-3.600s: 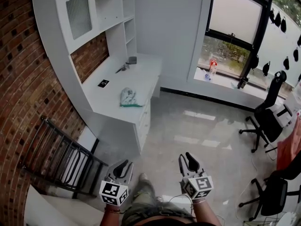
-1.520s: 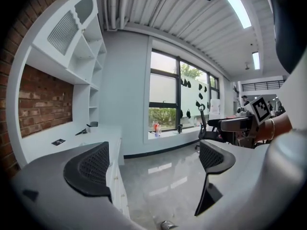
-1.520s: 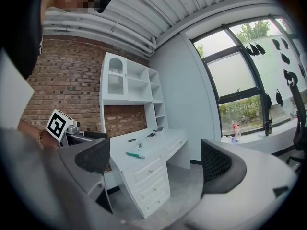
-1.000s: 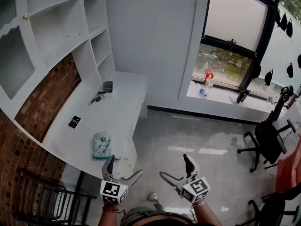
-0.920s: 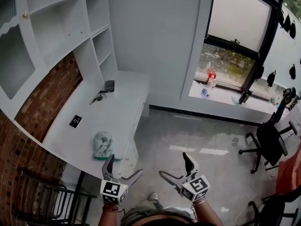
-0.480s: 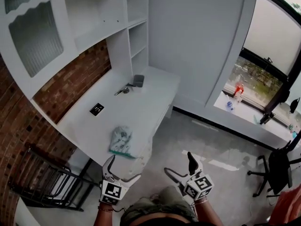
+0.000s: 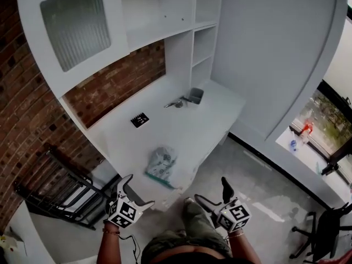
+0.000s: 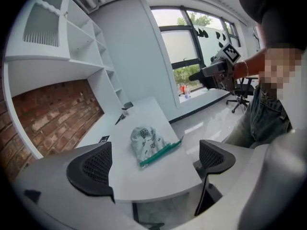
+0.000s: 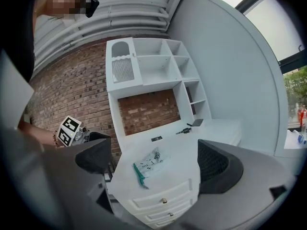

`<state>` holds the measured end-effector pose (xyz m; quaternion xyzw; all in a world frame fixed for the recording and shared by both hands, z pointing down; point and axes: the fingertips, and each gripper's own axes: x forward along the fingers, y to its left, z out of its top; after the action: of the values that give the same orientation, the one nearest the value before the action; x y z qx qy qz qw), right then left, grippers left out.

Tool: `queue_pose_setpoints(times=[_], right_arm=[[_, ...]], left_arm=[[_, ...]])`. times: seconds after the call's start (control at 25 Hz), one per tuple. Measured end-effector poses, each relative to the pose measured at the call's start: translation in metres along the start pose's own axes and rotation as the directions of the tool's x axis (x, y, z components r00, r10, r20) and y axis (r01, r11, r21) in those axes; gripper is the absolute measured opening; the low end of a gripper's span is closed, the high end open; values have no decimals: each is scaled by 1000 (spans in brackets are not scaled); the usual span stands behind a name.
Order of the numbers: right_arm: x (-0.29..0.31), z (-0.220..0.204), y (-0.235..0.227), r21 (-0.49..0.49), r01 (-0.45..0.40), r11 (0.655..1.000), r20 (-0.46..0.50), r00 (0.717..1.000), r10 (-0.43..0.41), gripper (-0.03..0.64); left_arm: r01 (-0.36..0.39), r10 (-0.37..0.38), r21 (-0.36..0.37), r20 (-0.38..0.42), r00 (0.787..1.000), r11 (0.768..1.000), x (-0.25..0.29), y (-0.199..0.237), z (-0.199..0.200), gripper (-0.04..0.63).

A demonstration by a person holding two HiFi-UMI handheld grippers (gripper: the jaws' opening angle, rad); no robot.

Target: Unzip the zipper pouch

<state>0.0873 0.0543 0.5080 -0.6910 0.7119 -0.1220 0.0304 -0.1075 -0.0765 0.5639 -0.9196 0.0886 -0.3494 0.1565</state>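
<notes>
Green-edged zipper pouch flat near the front edge of the white counter, well apart from left hand-held gripper and right hand-held gripper, both wide and empty; step closer, pin one end, pinch squarely at the green edge.

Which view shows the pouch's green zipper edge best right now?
The left gripper view: the pouch looks largest and nearest there, with its green zipper edge plain along the near side. The right gripper view shows it smaller, and the head view smaller still, on the desk.
</notes>
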Motion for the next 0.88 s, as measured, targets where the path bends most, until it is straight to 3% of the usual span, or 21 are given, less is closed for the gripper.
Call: queue_pose_setpoints(times=[0.32,0.48,0.6,0.8,0.88], right_arm=[[62,17,-25,-55,-124,991,-34,992,122,560],[81,32,-47,-36,-134,990,-42,990,132,558],[91,40,-63,-45,-141,989,-45,989,139,558],[105,44,-83,-41,-145,989,-56,988,143,558],[110,43,-85,-28,-144,989,-63,988,142,558]], left_arm=[[-8,6,-12,-108,994,1000,37,46,-22,566],[27,-40,-131,-99,994,991,62,69,-21,549],[39,-56,-170,-95,994,985,78,85,-17,471],[47,-64,-77,-228,972,996,99,99,-37,346],[95,-125,-127,-256,959,987,109,96,-48,282]])
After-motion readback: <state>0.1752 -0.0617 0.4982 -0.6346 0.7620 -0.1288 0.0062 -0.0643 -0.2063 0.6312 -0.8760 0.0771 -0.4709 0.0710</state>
